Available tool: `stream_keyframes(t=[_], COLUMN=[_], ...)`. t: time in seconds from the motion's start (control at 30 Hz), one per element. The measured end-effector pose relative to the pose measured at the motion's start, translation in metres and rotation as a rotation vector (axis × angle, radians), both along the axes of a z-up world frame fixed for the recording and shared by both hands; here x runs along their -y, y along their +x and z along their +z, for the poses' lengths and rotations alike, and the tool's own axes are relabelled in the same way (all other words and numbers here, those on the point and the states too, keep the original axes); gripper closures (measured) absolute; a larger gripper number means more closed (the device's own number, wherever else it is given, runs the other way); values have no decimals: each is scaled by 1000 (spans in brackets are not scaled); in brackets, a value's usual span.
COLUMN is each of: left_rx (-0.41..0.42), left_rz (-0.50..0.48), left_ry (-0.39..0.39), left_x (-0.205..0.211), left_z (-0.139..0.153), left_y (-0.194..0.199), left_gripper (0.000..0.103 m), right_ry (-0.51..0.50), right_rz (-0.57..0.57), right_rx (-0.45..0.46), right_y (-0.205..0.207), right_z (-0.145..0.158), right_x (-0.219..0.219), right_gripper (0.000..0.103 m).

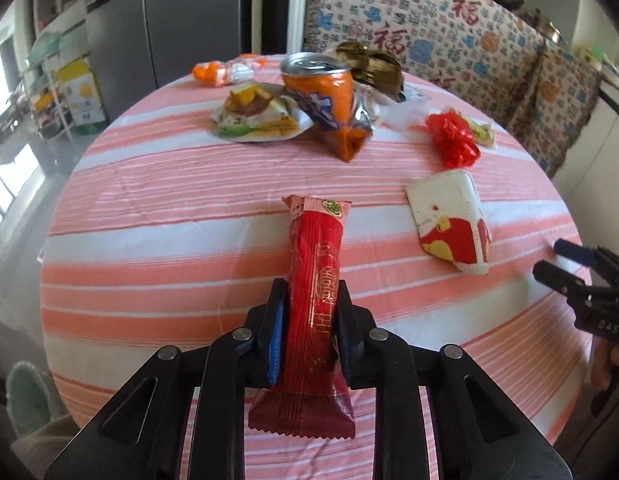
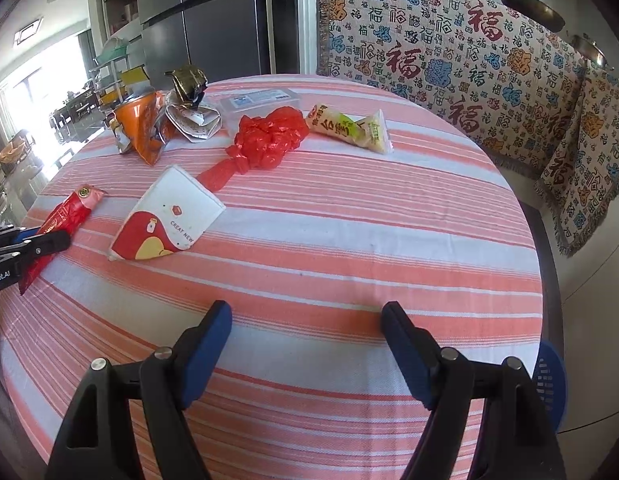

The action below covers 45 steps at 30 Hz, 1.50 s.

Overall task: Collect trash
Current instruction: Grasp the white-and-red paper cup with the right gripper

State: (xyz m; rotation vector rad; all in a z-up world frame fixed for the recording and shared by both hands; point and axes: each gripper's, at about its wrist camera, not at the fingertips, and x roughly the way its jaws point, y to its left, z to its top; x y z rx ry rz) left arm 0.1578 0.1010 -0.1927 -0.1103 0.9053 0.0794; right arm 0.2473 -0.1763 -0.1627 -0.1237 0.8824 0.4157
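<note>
My left gripper [image 1: 311, 292] is shut on a long red snack wrapper [image 1: 315, 240], its pads pressing the lower half while the top end points away over the table. From the right wrist view the same wrapper [image 2: 65, 216] slants out of the left gripper [image 2: 37, 244] at the table's left edge. My right gripper [image 2: 307, 316] stands open above bare cloth with nothing between its fingers. A white and red pouch [image 2: 169, 216] lies flat between the two grippers. Further back are a crumpled red plastic bag [image 2: 269, 136], a yellow-green wrapper [image 2: 353, 128] and an orange packet [image 2: 141, 120].
The round table wears a pink-and-white striped cloth [image 2: 349, 240]. At its far side lie a gold wrapper [image 1: 369, 64], a pictured snack packet [image 1: 257, 116], an orange-white wrapper [image 1: 225, 72] and a clear plastic box [image 2: 261, 100]. A patterned bench cover [image 2: 449, 48] stands behind; a blue basket [image 2: 551, 384] is low right.
</note>
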Motion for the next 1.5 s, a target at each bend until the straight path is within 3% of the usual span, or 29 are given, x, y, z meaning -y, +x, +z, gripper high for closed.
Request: stream_keyframes(t=[0.03,0.17,0.27,0.37,0.5,0.57,0.67,0.73,0.77,0.8,0.87,1.03,1.1,1.17,1.37,1.43,1.5], left_rx=[7,25,20,9,-7,-9,-13,-22,-29,-35,-25,-18,-26,-24,-28,-25,-19], left_rz=[17,30,16,14,-7,-27,-55,-70,-74,-77,-69,-72,-76,-81,-80,-78,-81], left_ry=[12,43,37,9,-25,-33,-7,5,2,-10,-26,-73,-63,-26,-29,-25,-15], left_x=[-3,-5,-7,-13,-22,-22,-16,-12,-12,-13,-15,-12,-5,1,0,0,1], left_z=[0,0,-1,-3,0,2,3,2,1,0,2,1,-2,-2,-1,0,2], left_y=[1,8,8,9,11,12,15,15,15,15,13,13,14,14,15,14,14], left_gripper=[78,51,35,30,29,29,35,53,71,78,81,82,81,78,71,64,50], right_ry=[32,224,287,240,70,35,15,28,26,27,48,44,2,-26,-12,-13,-20], right_rz=[5,-12,-83,-143,-150,-149,-115,-77,-64,-55,-35,24,46,70,61,54,63], right_rx=[-15,-100,-157,-169,-160,-175,-189,-205,-203,-199,-194,-175,-158,-172,-191,-189,-178], right_y=[-2,-5,1,15,25,26,25,24,22,21,17,4,3,3,7,6,4], right_z=[3,17,18,14,8,9,11,12,14,16,21,30,30,24,23,27,33], right_x=[-3,-26,-55,-87,-119,-121,-116,-114,-112,-109,-99,-82,-79,-78,-68,-67,-70], right_gripper=[24,24,22,22,21,30,51,64,71,74,77,77,71,54,49,49,43])
